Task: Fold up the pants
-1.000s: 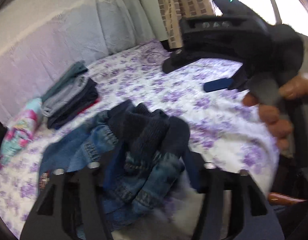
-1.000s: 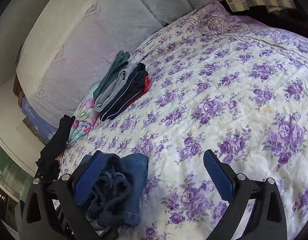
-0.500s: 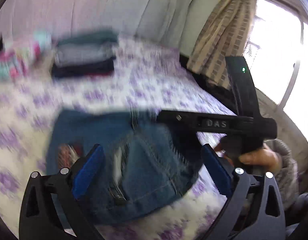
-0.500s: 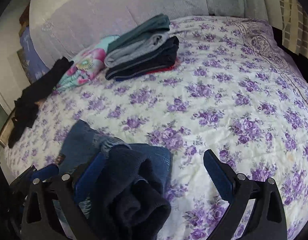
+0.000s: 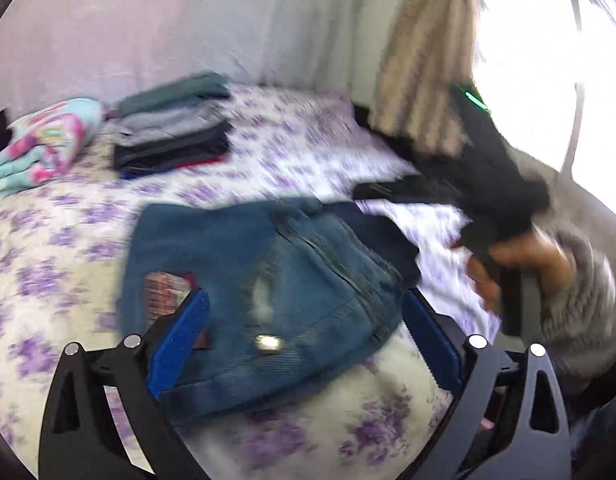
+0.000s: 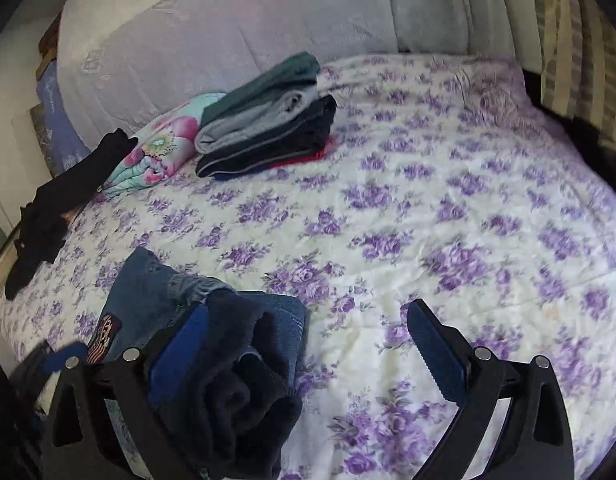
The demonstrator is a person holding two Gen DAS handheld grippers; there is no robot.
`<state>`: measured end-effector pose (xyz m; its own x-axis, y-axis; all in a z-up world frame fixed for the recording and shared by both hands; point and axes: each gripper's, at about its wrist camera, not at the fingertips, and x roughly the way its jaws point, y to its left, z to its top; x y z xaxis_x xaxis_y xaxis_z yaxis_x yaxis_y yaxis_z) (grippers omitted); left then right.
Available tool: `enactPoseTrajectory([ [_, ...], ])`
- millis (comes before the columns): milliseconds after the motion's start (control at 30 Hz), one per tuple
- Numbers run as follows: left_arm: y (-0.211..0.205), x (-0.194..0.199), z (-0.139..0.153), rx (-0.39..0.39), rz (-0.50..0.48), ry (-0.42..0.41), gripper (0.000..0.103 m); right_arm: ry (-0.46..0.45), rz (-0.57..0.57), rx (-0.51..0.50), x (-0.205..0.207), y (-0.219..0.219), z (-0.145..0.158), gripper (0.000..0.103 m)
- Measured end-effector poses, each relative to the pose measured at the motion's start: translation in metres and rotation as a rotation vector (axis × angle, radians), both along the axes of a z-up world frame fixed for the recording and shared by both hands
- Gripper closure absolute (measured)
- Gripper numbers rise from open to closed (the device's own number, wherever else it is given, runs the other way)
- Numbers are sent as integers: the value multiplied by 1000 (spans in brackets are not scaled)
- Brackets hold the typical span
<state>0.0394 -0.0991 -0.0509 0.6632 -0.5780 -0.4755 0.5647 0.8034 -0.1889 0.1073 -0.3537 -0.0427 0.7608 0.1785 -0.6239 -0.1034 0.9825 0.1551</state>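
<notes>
Since a second ago, the jeans (image 5: 276,304) went from a bunched-up heap to a folded flat pad on the flowery bed cover (image 6: 447,216). Both claws let go and pulled back a bit.

Now the left claw (image 5: 304,328) is wide open, with its blue pads on either side of the jeans but not squeezing them. The right claw (image 6: 304,340) is wide open too. In its view, the jeans lie by its left pad, with a dark rolled bit on top. A hand (image 5: 519,264) holds the right claw's handle. Far back sits a stack of folded clothes (image 6: 268,120).
</notes>
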Motion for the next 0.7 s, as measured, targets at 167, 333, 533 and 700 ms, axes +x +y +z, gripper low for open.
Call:
enactPoseTrajectory([
  [167, 25, 33, 9, -9, 125, 23, 8, -28, 69, -123, -37, 25, 3, 4],
  [333, 6, 77, -23, 240, 256, 115, 7, 115, 65, -205, -39, 29, -52, 3],
  [533, 35, 104, -44, 73, 269, 306, 7, 160, 83, -10, -37, 5, -66, 3],
  [700, 46, 69, -20, -12, 212, 253, 10, 46, 67, -40, -54, 2, -21, 4],
])
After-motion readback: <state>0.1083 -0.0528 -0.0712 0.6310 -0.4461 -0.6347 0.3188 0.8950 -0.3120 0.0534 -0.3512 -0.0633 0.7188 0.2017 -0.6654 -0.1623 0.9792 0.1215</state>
